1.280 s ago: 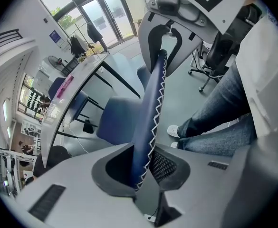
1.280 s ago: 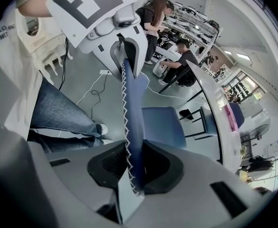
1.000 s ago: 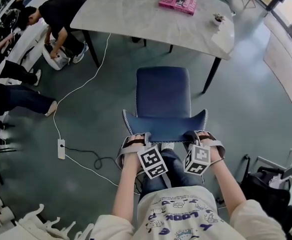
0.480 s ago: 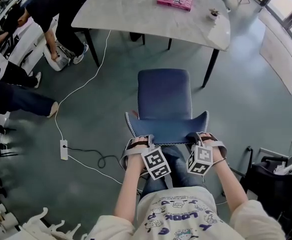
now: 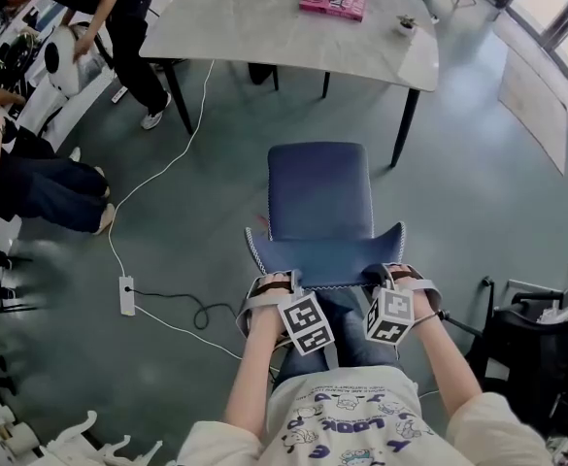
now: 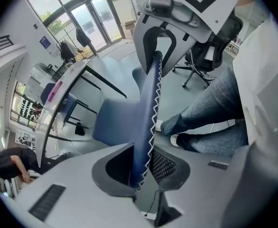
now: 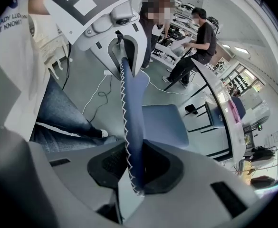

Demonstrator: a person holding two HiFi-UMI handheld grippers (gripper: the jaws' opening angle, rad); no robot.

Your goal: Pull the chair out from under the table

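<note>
In front of table [image 5: 264, 27], chair [image 5: 319, 197] drawn farther out than before.

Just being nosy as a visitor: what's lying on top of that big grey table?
On the table lie a pink book and a small dark object near its right corner, too small to identify. Its far edge runs out of frame, unseen.
</note>
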